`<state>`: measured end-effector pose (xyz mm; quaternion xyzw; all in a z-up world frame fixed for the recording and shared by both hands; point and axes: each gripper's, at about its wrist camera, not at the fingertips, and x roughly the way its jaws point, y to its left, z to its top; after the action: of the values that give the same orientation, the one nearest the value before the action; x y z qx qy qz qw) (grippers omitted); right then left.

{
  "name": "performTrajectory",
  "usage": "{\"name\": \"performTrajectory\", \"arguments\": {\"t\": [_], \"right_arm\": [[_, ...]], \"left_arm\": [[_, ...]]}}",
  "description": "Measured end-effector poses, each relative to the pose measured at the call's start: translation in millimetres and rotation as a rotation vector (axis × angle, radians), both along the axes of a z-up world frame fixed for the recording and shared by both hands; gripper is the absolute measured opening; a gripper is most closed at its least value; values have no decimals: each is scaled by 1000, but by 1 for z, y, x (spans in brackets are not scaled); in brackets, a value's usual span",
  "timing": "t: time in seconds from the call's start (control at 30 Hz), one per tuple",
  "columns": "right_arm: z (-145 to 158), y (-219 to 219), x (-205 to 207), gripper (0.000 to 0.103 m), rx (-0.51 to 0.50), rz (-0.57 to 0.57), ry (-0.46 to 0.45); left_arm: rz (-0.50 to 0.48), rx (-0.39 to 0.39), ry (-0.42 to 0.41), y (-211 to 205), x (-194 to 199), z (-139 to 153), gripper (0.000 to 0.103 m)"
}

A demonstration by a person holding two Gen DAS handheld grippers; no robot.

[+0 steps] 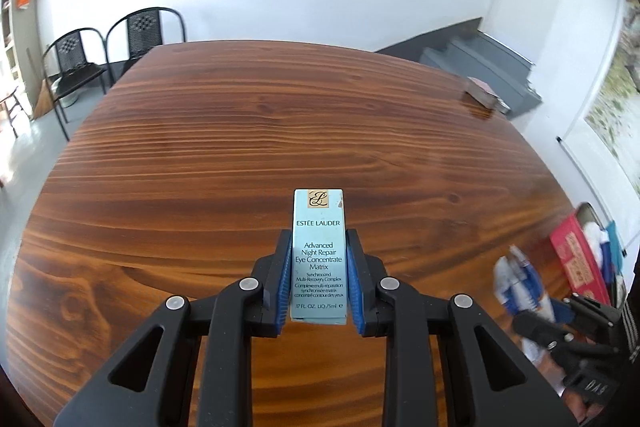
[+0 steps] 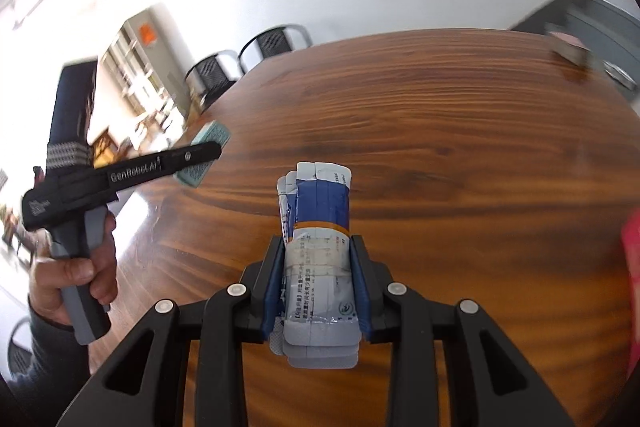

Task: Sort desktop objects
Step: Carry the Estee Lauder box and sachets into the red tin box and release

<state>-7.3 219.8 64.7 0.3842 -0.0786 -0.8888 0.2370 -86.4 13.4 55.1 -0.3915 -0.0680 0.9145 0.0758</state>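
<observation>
While held above the wooden table (image 1: pixel 240 131), clamped between the blue pads (image 1: pixel 285 279) of the left gripper (image 1: pixel 319 267): a pale blue Estée Lauder carton (image 1: pixel 319 251), upright along the fingers, printed face toward the camera, top end jutting past the fingertips, clear of the tabletop. Jaws narrow, pads pressed flat on both long sides of the carton.

Pinched in the right gripper (image 2: pixel 318 279): a bundle of blue-and-white sachets (image 2: pixel 318 251), stacked and taped together, an orange band across the middle, lower ends sticking out below the pads, also off the table. Jaws narrowed to the bundle's width, pads tight against both of its sides.

Seen from the right wrist, at far left: a hand (image 2: pixel 76 275) gripping the grey handle of the left gripper, carton at its tip near the table's left edge. Seen from the left wrist, at far right: a red box (image 1: pixel 576 259) by the table's edge, blurred. Near the far right corner: a small dark box (image 1: pixel 482 93). Beyond the table: two black chairs (image 1: pixel 112 47) against a white wall.
</observation>
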Motion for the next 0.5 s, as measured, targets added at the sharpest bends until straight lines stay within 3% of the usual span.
{"name": "performTrajectory", "arguments": {"t": [0.5], "right_arm": [[53, 180, 81, 35, -49, -406, 163]], "left_arm": [[-243, 32, -4, 132, 27, 15, 26]]}}
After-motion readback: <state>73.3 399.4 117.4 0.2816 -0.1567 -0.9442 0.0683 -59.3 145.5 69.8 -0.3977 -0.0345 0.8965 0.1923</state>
